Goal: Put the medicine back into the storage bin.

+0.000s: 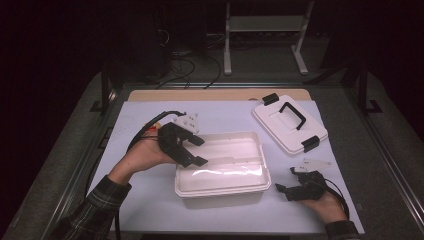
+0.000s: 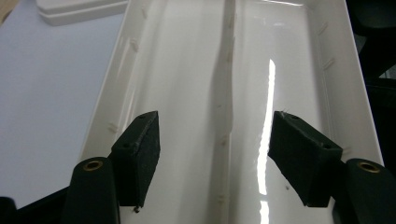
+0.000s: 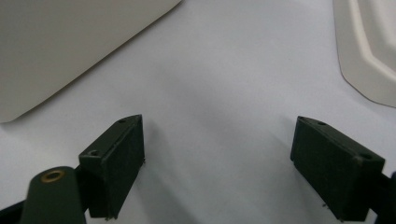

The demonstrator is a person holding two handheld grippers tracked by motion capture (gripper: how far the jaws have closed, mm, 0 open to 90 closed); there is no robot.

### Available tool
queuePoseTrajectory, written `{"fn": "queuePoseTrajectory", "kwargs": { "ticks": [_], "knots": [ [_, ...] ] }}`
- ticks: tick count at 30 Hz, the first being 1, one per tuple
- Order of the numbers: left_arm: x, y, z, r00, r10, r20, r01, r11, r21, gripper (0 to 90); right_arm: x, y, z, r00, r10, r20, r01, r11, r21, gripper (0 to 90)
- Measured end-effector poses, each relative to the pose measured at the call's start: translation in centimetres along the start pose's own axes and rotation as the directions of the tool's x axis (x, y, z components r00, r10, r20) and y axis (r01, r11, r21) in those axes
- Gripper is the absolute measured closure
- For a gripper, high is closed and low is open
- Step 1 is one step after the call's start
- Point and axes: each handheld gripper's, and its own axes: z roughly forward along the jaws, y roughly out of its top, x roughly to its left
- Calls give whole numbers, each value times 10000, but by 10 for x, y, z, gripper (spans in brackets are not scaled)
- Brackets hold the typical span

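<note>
A white, glossy rectangular plastic box (image 1: 223, 167) with a low ridge down the middle of its floor is seen open-topped at the centre of the pale sheet (image 1: 150, 200) covering the table. Its flat white lid with a black handle and black clips (image 1: 290, 123) is laid apart on the sheet, toward the far right corner.

The left gripper (image 1: 198, 151) is held over the box's left end, its jaws spread wide with nothing between them; in the left gripper view (image 2: 215, 154) the box's interior (image 2: 187, 70) is seen directly beyond the parted pads. The left hand (image 1: 145, 156) is brought in from the lower left, forearm angled toward the box.

The right gripper (image 1: 287, 182) is kept low over the sheet just to the right of the box, not touching it, jaws likewise wide apart and empty. In the right gripper view (image 3: 217, 158) the box wall (image 3: 70, 42) appears at upper left and the lid's edge (image 3: 369, 56) at upper right. The right hand (image 1: 327, 206) is rested near the table's front edge.
</note>
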Motion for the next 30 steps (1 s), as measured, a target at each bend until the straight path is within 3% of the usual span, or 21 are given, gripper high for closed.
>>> {"fn": "queuePoseTrajectory", "kwargs": {
  "ticks": [7,11,17,25,30],
  "knots": [
    [1,16,21,9996,127,240,-144,9974,703,391,0,0,0,10000,21,-22,-21,10000,-5,168],
    [1,22,29,9993,159,349,-188,9961,864,404,0,0,0,10000,22,-30,-22,10000,-8,169],
    [-1,31,40,9997,138,207,-166,9895,1434,472,-1,0,0,10000,38,-51,-38,10000,-17,169],
    [-4,37,48,9983,457,361,-516,9811,1864,672,-1,0,0,10000,60,-70,-60,10000,-24,169],
    [-4,39,54,9971,418,640,-547,9748,2162,725,-1,0,0,10000,46,-65,-46,10000,-20,169]
  ]
}}
